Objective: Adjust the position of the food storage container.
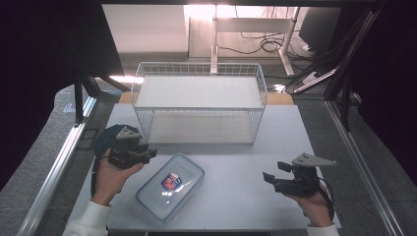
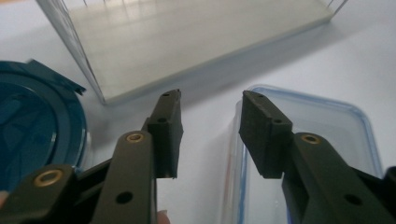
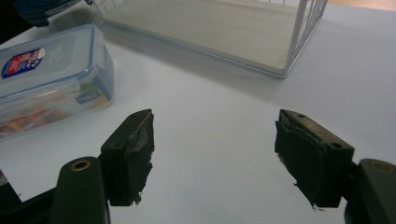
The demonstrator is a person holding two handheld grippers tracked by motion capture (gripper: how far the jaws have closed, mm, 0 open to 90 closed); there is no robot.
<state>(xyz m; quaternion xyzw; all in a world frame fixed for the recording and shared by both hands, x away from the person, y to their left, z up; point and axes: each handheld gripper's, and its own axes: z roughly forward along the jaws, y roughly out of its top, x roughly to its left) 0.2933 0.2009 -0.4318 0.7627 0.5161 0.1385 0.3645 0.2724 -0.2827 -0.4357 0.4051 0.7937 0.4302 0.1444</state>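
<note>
The clear plastic food box [image 1: 170, 186] lies flat on the white worktop [image 1: 236, 191], a little toward 7 o'clock from the worktop's middle, its long side slanting toward 1 o'clock. It is a rounded rectangle with a see-through lid rimmed in blue. A red, white and blue label sits on the lid; its writing is too small to read. In the right gripper view a small blue sticker shows on the box's side wall, and coloured contents show blurred through the plastic.

At the box's 10 o'clock the left claw [image 1: 147, 153] hovers just beside it with a narrow gap between its 2 black pads, gripping nothing. The right claw [image 1: 269, 178], well apart at the box's 3 o'clock, stands wide and bare; its pads [image 3: 133, 154] look worn and frayed.

Behind, at 12 o'clock, stands a white wire rack [image 1: 199, 101] with 2 flat pale shelves. A dark blue round lid [image 2: 32, 126] lies by the rack's near left corner.
</note>
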